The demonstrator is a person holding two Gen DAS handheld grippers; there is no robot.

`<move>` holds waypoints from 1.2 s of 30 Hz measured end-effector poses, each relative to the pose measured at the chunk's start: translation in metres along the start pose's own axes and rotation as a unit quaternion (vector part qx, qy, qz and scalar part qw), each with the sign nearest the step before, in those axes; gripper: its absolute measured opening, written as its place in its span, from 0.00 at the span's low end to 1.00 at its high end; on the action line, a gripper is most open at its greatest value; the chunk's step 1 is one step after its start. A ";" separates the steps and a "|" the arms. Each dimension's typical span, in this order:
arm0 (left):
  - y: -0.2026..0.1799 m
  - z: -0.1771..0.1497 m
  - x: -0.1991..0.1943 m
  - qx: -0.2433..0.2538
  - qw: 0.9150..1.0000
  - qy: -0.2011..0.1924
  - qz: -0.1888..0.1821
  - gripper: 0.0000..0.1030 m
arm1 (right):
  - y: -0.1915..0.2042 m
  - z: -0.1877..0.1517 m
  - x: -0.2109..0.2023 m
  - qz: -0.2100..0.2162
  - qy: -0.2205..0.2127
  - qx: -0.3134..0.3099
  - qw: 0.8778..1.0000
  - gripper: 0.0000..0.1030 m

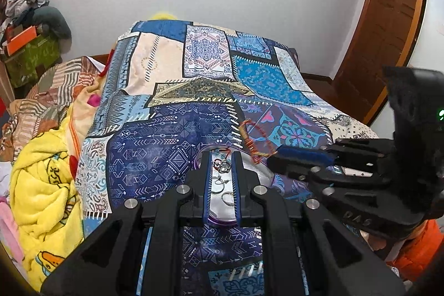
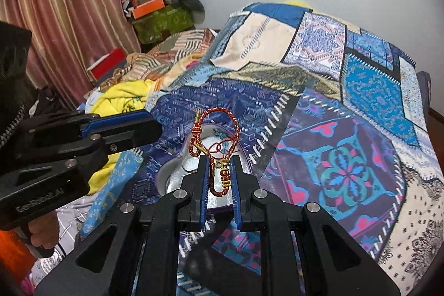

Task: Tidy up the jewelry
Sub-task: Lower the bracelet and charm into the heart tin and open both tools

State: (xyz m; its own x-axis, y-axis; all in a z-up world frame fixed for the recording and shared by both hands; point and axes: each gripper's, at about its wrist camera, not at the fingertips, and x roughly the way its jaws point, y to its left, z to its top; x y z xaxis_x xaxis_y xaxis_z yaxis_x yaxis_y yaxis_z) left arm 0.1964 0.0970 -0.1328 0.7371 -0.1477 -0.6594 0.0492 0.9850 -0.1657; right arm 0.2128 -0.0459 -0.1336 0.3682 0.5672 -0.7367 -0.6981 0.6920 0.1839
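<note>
A red and gold braided bracelet hangs between the fingers of my right gripper, which is shut on it above a silver tray. It also shows in the left wrist view, held at the right gripper's tip. The silver tray with a purple rim lies on the patterned bedspread and holds several rings and a thin red thread. My left gripper is above the tray, its jaws a narrow gap apart with nothing between them.
The patchwork blue bedspread covers the bed. A yellow blanket and piled clothes lie at the left. A green box with clutter stands by the curtain. A wooden door is at the right.
</note>
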 end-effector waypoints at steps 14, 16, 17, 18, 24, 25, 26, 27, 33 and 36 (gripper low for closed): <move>0.000 -0.003 0.037 0.006 0.999 0.034 -0.008 0.12 | -0.001 -0.005 0.017 -0.004 0.026 -0.017 0.999 0.14; 0.001 -0.004 0.040 0.004 0.999 0.038 -0.006 0.12 | 0.000 -0.006 0.018 -0.004 0.029 -0.021 0.999 0.14; 0.002 -0.004 0.041 0.003 0.999 0.040 -0.005 0.12 | 0.001 -0.006 0.018 -0.005 0.031 -0.023 0.999 0.14; 0.002 -0.005 0.041 0.002 0.999 0.041 -0.004 0.12 | 0.002 -0.005 0.018 -0.007 0.032 -0.025 0.999 0.15; 0.005 -0.003 0.038 -0.003 0.999 0.045 -0.004 0.12 | 0.007 -0.004 0.008 -0.019 0.029 -0.033 0.999 0.32; 0.005 -0.003 0.036 -0.003 0.999 0.044 -0.003 0.12 | 0.008 -0.004 0.006 -0.024 0.025 -0.036 0.999 0.37; 0.005 -0.002 0.034 -0.003 0.999 0.043 -0.002 0.12 | 0.009 -0.004 0.002 -0.031 0.021 -0.040 0.999 0.39; 0.005 -0.002 0.031 -0.003 0.999 0.041 0.000 0.13 | 0.011 -0.004 -0.003 -0.036 0.016 -0.043 0.998 0.39; 0.000 0.003 0.009 -0.002 1.000 0.026 0.002 0.22 | 0.014 -0.003 -0.029 -0.049 -0.005 -0.046 0.998 0.39; -0.004 0.007 -0.005 -0.001 1.000 0.012 0.007 0.29 | 0.013 -0.004 -0.045 -0.059 -0.016 -0.044 0.997 0.39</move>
State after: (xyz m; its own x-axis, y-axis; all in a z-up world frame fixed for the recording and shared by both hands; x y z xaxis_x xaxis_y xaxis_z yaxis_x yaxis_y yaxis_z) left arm 0.1972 0.0949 -0.1235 0.7217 -0.1364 -0.6786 0.0379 0.9867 -0.1580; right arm 0.1843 -0.0644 -0.1005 0.4697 0.4997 -0.7278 -0.6996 0.7135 0.0384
